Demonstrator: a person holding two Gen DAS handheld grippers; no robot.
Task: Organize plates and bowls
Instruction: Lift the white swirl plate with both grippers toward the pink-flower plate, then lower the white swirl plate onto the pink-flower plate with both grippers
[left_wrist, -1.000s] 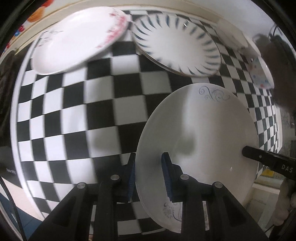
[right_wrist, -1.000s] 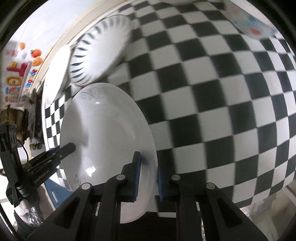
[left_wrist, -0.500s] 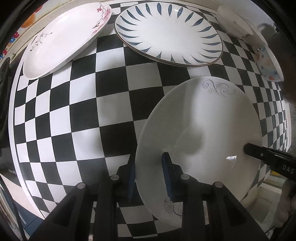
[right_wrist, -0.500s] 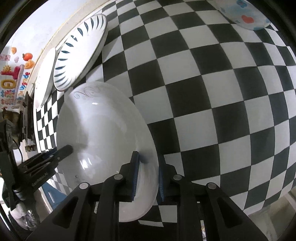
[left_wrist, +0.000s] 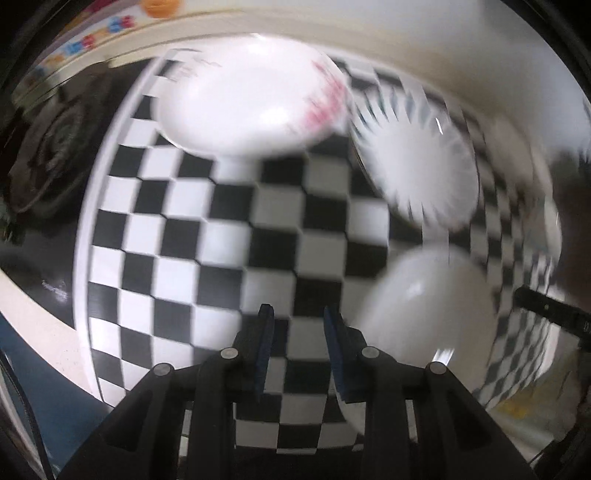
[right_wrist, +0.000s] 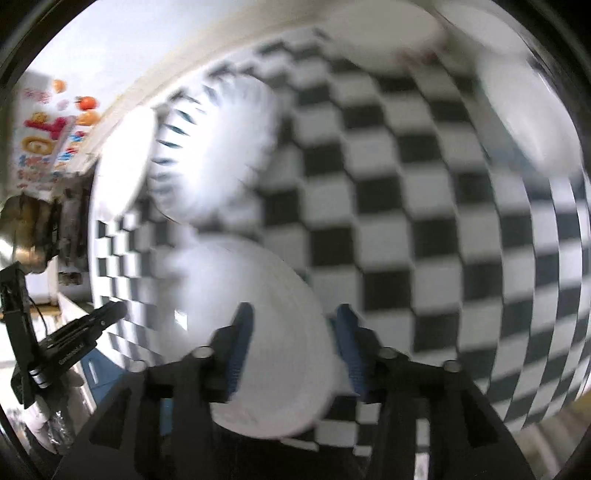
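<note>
The plain white plate lies flat on the checkered surface, near the blue-petal plate. The right gripper has just spread its fingers, straddling the rim without pressing. The left gripper stands slightly apart, empty. Glazed ceramic: stiff, slick, breakable; best pinched at the rim.

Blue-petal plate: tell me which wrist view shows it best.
Right wrist view: the blue-petal plate keeps its dark petal marks readable despite blur. The left wrist view shows the plate as a heavier smear, petals barely legible.
</note>
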